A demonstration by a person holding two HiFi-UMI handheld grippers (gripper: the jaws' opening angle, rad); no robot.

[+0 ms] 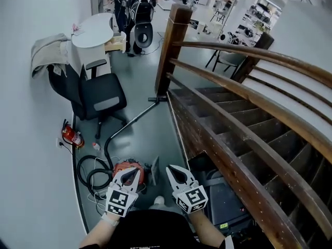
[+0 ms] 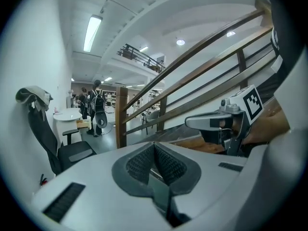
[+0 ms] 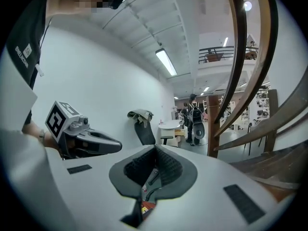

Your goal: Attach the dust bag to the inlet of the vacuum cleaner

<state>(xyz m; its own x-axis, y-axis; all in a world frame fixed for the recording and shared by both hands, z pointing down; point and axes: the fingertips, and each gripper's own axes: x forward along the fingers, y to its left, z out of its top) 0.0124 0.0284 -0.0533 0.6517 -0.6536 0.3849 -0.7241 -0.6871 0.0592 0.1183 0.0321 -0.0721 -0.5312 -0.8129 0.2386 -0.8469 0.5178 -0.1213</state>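
Jaws of the left claw (image 1: 134,171) and the right claw (image 1: 171,169) are pressed together on nothing, the two side by side above the floor (image 1: 145,74). The red vacuum cleaner (image 1: 123,163) lies on the floor below the left claw, its black hose (image 1: 83,165) coiled beside it, near an office chair (image 1: 101,97) and a wooden stair railing (image 1: 233,84).

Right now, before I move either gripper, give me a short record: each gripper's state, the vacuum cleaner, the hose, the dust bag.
left gripper: fingers shut, empty
right gripper: fingers shut, empty
vacuum cleaner: red, on the floor, partly hidden behind the left gripper
hose: black, coiled on the floor left of the vacuum cleaner
dust bag: not made out in any view
nearby: office chair at left, wooden staircase at right
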